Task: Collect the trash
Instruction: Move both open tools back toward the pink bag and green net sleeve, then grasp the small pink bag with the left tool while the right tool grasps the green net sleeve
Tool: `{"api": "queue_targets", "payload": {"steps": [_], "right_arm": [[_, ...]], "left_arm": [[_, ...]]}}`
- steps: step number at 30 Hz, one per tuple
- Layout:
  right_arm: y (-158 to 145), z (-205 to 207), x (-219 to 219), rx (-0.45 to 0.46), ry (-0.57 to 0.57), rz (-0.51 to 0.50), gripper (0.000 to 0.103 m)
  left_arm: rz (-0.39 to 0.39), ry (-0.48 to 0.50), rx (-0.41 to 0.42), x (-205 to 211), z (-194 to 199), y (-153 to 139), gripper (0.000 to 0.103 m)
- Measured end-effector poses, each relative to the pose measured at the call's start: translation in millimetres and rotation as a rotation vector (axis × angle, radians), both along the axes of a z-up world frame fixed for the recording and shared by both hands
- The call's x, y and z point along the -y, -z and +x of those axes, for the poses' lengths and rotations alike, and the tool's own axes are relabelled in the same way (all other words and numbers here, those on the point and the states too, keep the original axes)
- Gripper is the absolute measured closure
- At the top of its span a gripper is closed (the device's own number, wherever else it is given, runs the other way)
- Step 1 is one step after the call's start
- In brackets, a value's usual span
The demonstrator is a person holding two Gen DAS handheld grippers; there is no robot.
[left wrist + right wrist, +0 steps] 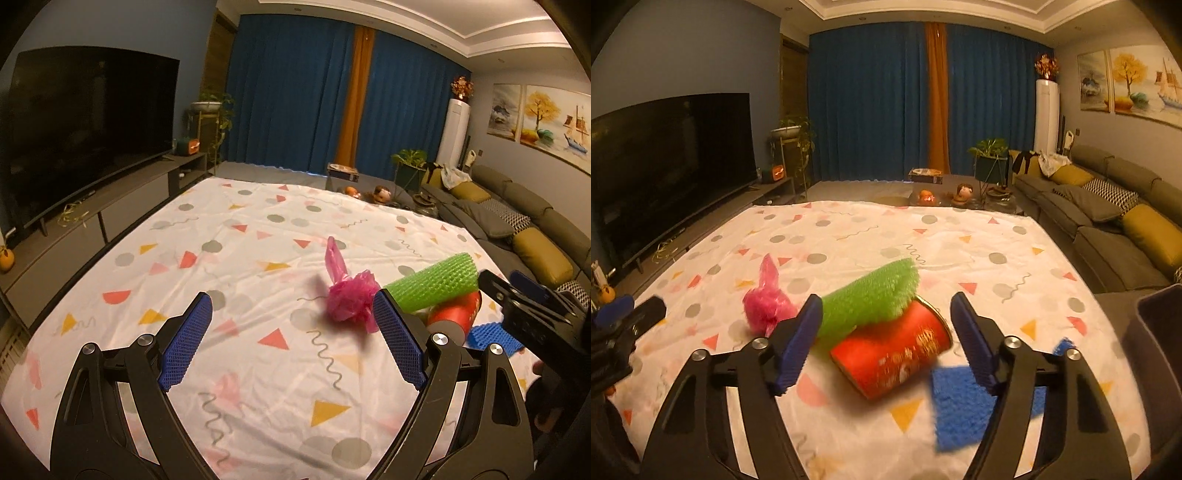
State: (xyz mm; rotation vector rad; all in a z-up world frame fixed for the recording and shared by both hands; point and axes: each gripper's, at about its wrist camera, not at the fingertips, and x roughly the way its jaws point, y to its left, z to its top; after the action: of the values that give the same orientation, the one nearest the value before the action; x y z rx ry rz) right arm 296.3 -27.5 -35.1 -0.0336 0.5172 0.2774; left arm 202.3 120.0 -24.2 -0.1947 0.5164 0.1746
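Red can (pixel 894 347) lies at frame centre between the right gripper (pixel 886 321) jaws, untouched; left gripper (pixel 291 325) stands wide, empty, beside pink bag (pixel 349 295).

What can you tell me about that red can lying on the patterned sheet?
The red can is a cylinder lying on its side on the patterned sheet, its gold-rimmed open end turned away towards the right. Gold print runs along its glossy red wall; motion blur makes it unreadable. A rolled green mesh sleeve rests against its upper side, and a blue mesh piece lies by its near right edge. It sits between the right gripper's open fingers, unpinched.
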Motion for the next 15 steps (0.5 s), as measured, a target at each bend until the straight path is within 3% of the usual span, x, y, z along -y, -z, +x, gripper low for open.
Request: {"api": "queue_targets", "payload": {"steps": [9, 15], "right_arm": [[19, 25, -10, -0.072, -0.034, 0.019, 0.061], [20, 18, -11, -0.058, -0.075, 0.033, 0.09]], "left_arm": [[-0.016, 0.043, 0.001, 7, 25, 6, 0.016], [-0.006, 0.089, -0.016, 17, 39, 14, 0.016]]}}
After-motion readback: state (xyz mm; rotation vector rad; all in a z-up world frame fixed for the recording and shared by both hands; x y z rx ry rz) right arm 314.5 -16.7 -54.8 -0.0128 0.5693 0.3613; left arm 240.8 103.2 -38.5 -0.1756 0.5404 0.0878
